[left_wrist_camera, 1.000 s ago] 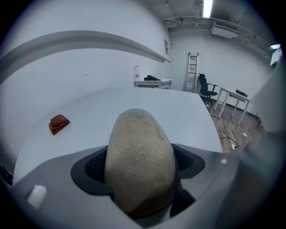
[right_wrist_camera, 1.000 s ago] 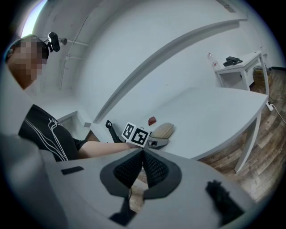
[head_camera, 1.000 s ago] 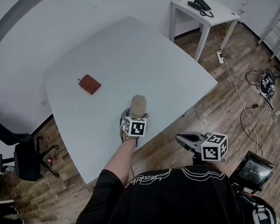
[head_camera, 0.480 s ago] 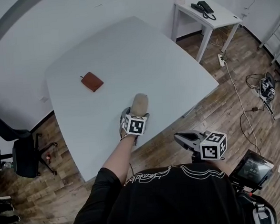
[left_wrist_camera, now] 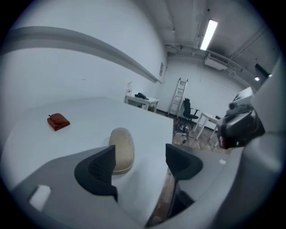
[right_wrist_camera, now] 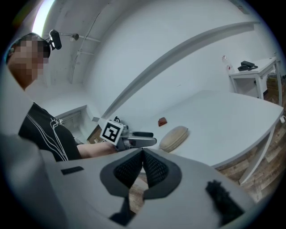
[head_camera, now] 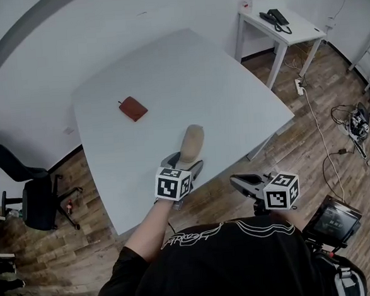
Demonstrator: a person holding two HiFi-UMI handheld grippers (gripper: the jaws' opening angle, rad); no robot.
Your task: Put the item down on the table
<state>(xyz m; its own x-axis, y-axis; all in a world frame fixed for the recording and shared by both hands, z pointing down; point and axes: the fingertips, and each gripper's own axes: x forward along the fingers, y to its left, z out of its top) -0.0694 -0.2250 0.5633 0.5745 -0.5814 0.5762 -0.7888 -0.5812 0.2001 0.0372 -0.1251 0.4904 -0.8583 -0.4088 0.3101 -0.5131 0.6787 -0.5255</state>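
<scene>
A beige oval case lies flat on the white table near its front edge. My left gripper hovers just behind the case, over that edge. Its jaws stand wide and are closing, with nothing between them. In the left gripper view the case rests just beyond the left jaw, partly hidden by it, and the left gripper is free of it. My right gripper hangs off the table above the wooden floor, jaws shut and empty. The right gripper view shows the case past the right gripper.
A small red-brown wallet lies farther back on the table. A small white side table with a phone stands at the back right. A black office chair is on the left, and cables trail over the floor on the right.
My left gripper has drawn back toward the person, away from the case, which stays lying on the table. The right gripper has hardly moved.
</scene>
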